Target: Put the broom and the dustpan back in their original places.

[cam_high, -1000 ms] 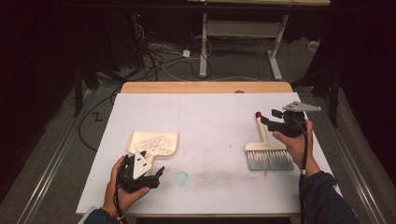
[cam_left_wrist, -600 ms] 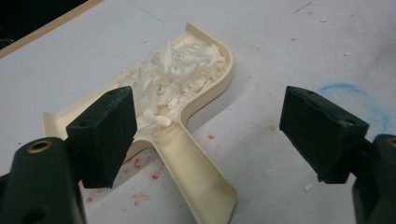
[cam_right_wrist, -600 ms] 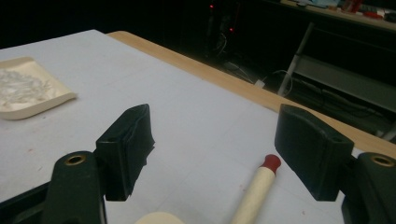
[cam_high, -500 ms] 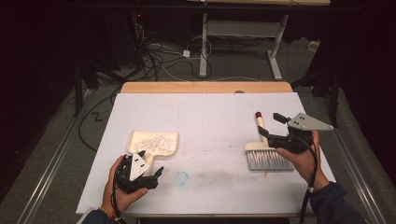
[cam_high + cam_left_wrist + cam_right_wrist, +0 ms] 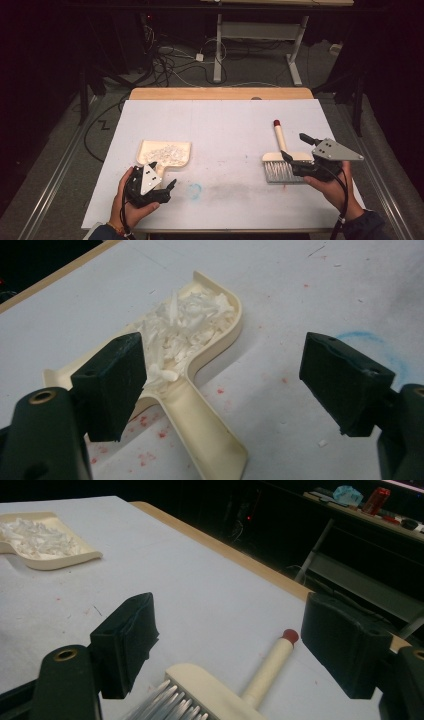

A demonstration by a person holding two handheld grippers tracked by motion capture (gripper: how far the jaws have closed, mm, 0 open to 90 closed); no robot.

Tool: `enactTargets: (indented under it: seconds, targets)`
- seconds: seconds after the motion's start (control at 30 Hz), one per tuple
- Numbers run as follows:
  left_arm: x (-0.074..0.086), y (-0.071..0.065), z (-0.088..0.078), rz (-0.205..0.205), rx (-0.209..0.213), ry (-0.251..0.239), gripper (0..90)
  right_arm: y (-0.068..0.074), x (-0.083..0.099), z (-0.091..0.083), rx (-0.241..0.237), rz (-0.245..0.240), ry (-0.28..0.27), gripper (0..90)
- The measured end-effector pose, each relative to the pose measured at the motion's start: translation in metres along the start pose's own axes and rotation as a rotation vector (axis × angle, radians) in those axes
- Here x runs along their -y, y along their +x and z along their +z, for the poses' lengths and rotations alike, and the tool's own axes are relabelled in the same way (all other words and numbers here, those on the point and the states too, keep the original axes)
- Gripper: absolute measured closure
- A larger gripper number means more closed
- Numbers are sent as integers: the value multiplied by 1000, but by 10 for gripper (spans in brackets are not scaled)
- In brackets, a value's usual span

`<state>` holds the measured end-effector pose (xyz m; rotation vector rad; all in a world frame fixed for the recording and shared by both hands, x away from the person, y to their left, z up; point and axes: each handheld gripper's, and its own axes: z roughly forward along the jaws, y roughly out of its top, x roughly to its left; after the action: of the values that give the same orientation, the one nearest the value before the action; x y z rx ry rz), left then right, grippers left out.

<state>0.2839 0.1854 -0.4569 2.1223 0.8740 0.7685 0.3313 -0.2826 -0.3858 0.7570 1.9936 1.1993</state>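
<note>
Taking the cream dustpan (image 5: 165, 152) as landmark, left to right across the white counter (image 5: 225, 125).

Left tool (image 5: 150, 187): held in the left hand (image 5: 127, 200) just below the dustpan, on the near side of its handle, black pads spread wide with nothing pressed between them. From the left gripper view, dustpan (image 5: 200, 340) lying flat on the counter ahead of the pads (image 5: 112, 382), handle running back toward the tool and passing between the two pads without touching either. Pan heaped with white shavings (image 5: 187, 325). Small red specks scattered on the counter beside the handle; faint blue smudge (image 5: 194, 190) just right of the tool and below the dustpan's right corner.

Right of the dustpan, well apart: hand brush (image 5: 281, 160) lying flat, cream handle with a red tip pointing away toward the far edge, grey bristles toward the near edge.

Right tool (image 5: 300, 152): held in the right hand (image 5: 335, 182) at the brush's right side, farthest from the dustpan, pointing left toward the brush head. Jaws just been opening, now wide apart, pads clear of the brush. From the right gripper view, brush head (image 5: 210, 692) and handle lying low between the two pads (image 5: 125, 640), gripped by neither; dustpan (image 5: 45, 542) far off at upper left.
</note>
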Motion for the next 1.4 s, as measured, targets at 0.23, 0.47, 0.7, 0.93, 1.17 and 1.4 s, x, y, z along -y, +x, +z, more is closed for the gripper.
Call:
enactTargets:
  seconds: [0.23, 0.47, 0.7, 0.93, 1.17, 1.4]
  targets:
    - [0, -3, 0, 18, -3, 3, 176, 3, 11, -10, 6, -14, 3, 225]
    - [0, -4, 0, 30, 0, 5, 176, 6, 21, -19, 11, -24, 3, 225]
    - [-2, -5, 0, 39, -1, 3, 176, 12, 34, -24, 9, -34, 8, 224]
    - [-4, -7, -1, 41, 1, -3, 176, 19, 50, -29, 28, -19, 0, 210]
    - [-5, -10, -3, 50, 14, -30, 167, 27, 71, -28, 32, -6, 31, 169]
    - [-5, -12, -2, 58, 20, -28, 155, 33, 78, -25, 11, -20, 36, 161]
